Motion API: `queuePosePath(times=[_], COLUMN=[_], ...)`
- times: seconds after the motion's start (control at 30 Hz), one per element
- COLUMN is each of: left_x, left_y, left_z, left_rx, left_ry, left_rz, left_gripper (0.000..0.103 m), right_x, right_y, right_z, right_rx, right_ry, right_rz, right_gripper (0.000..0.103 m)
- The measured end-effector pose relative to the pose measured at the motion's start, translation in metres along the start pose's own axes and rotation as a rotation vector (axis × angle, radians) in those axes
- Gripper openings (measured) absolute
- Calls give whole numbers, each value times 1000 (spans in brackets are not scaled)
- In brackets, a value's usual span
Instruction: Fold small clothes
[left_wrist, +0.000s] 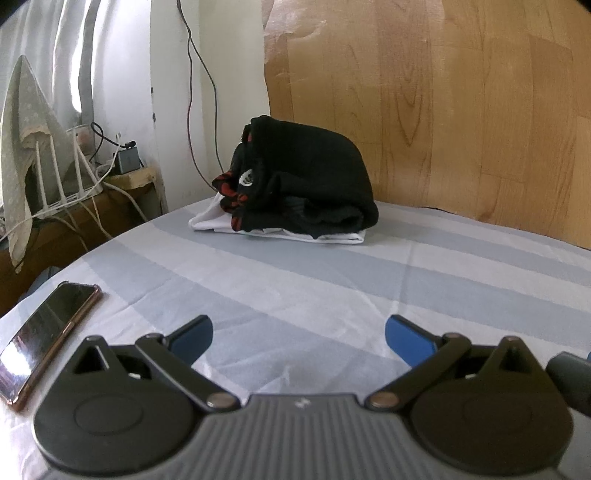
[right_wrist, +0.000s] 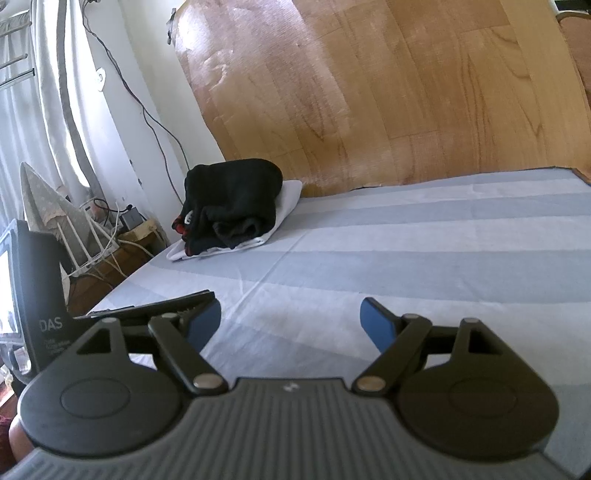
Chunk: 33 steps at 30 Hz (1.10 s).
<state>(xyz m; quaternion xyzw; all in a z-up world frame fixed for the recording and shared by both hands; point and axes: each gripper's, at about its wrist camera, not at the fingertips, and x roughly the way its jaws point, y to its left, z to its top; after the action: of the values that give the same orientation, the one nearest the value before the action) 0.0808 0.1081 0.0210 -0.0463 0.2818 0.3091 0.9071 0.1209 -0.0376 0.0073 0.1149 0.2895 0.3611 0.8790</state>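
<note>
My left gripper (left_wrist: 298, 338): jaws spread wide, nothing between the blue pads, hovering low over the striped bedsheet (left_wrist: 332, 280).
My right gripper (right_wrist: 291, 319): likewise wide apart and empty, just beside my left one, which shows at its left edge.
Phone (left_wrist: 44, 343): lies flat on the sheet, on the near-left side of the clothes pile and well apart from it, close to the bed's left edge.
Clothes pile (left_wrist: 306, 177): black garments with a red-patterned piece stacked on a white one, at the far-left corner of the bed.
Step, as I judge it: reach to the pile, take the top black piece by two corners, and draw it toward me.
Open room: the whole sheet nearer than and right of the pile is bare.
Edges: wood-grain panel (right_wrist: 388, 92) just behind the pile; cables (left_wrist: 199, 110) and a router (left_wrist: 74, 184) left of it, off the bed.
</note>
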Motion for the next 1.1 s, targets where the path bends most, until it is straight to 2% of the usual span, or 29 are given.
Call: queuePosePath(times=[0.8, 1.1], left_x=[-2, -3], left_y=[5, 4], left_z=[-1, -1], left_rx=[-29, -14], left_ry=[2, 2], left_rz=[-8, -39], left_gripper=[103, 103], right_x=[-1, -1], right_y=[-2, -2], right_z=[0, 1], right_rx=[8, 10], right_ry=[-5, -5], right_rz=[0, 1], right_gripper=[85, 85])
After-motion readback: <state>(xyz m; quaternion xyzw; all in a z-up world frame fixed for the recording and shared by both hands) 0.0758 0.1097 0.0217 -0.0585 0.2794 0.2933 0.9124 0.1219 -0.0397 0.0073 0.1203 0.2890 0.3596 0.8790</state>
